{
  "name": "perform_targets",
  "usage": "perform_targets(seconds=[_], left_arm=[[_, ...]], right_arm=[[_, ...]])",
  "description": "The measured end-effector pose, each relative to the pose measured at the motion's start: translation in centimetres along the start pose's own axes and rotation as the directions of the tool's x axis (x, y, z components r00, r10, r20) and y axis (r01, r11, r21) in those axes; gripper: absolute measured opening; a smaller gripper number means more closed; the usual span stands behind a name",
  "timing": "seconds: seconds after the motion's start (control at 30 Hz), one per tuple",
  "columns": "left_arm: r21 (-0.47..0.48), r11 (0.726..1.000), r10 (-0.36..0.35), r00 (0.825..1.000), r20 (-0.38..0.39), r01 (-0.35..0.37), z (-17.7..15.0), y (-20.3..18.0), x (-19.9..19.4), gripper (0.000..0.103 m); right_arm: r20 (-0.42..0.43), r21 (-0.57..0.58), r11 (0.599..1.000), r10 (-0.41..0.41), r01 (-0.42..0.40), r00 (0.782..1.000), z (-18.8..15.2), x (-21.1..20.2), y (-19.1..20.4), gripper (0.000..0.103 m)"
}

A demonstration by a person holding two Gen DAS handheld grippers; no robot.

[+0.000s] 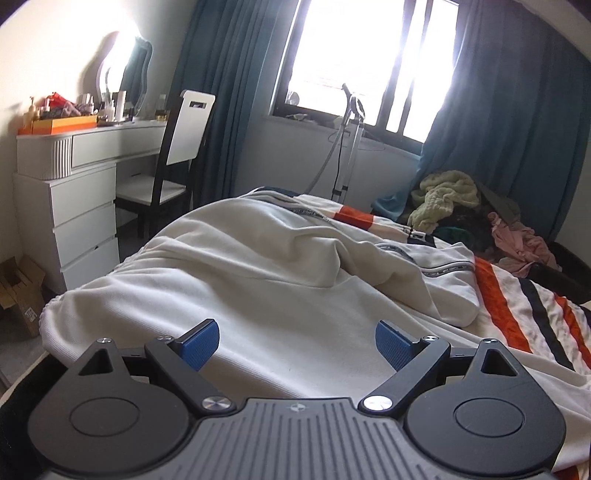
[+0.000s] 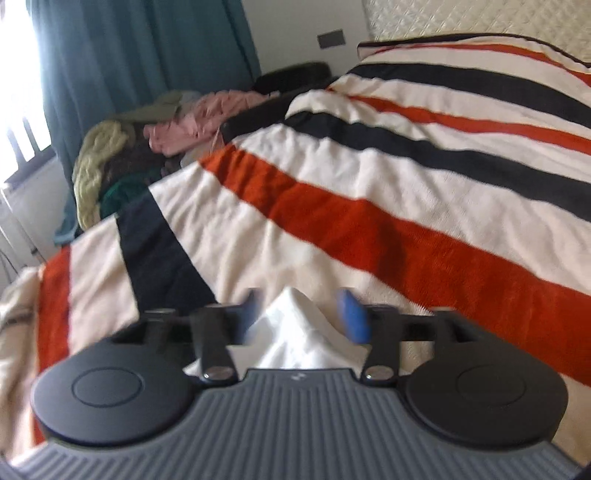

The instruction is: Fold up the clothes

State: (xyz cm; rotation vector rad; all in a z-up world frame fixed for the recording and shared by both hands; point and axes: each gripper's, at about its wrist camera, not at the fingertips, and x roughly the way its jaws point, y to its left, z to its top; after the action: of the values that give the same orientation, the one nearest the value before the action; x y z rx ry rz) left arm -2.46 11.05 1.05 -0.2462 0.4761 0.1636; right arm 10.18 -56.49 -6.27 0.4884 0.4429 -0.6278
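The sweatshirt, cream-white with a dark-trimmed band along one edge, lies rumpled on the bed over a striped blanket of white, orange and black; in the left wrist view it fills the middle of the frame, its ribbed hem near the bed's left edge. The left gripper hangs just above the sweatshirt with its blue-padded fingers spread wide and nothing between them. In the right wrist view, which is blurred, the right gripper has a peak of white fabric rising between its fingers, which stand apart on either side of it; whether they actually pinch the cloth I cannot tell, nor whether this fabric belongs to the sweatshirt. The blanket stretches ahead of that gripper toward a quilted headboard. At the far side of the bed sits a pile of clothes, pale green, pink and dark pieces heaped together, in front of teal curtains. Further left, a bright window, a garment steamer stand below it, a white chair and a white dresser with bottles and an orange box on top.
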Motion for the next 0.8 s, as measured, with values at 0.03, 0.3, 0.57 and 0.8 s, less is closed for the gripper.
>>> perform_targets(seconds=[0.03, 0.3, 0.57, 0.8], left_arm=[[0.002, 1.000, 0.001, 1.000, 0.005, -0.001, 0.0, 0.0, -0.2, 0.094], [-0.009, 1.000, 0.008, 0.999, 0.043, -0.008, 0.2, 0.6, -1.7, 0.096], [0.029, 0.999, 0.016, 0.998, 0.061, -0.018, 0.0, 0.0, -2.4, 0.097], [0.077, 0.997, 0.025, 0.998, 0.060, -0.030, -0.3, -0.6, -2.3, 0.098]], right_arm=[[0.012, -0.015, 1.000, 0.019, -0.019, 1.000, 0.1, -1.0, 0.4, 0.078], [-0.048, -0.117, 0.935, 0.332, -0.335, 0.942, -0.5, -10.6, 4.9, 0.077], [-0.067, -0.175, 0.867, 0.462, -0.467, 0.884, -4.2, -17.9, 8.9, 0.077], [-0.095, -0.185, 0.826, 0.524, -0.532, 0.846, -8.5, -22.0, 11.5, 0.077]])
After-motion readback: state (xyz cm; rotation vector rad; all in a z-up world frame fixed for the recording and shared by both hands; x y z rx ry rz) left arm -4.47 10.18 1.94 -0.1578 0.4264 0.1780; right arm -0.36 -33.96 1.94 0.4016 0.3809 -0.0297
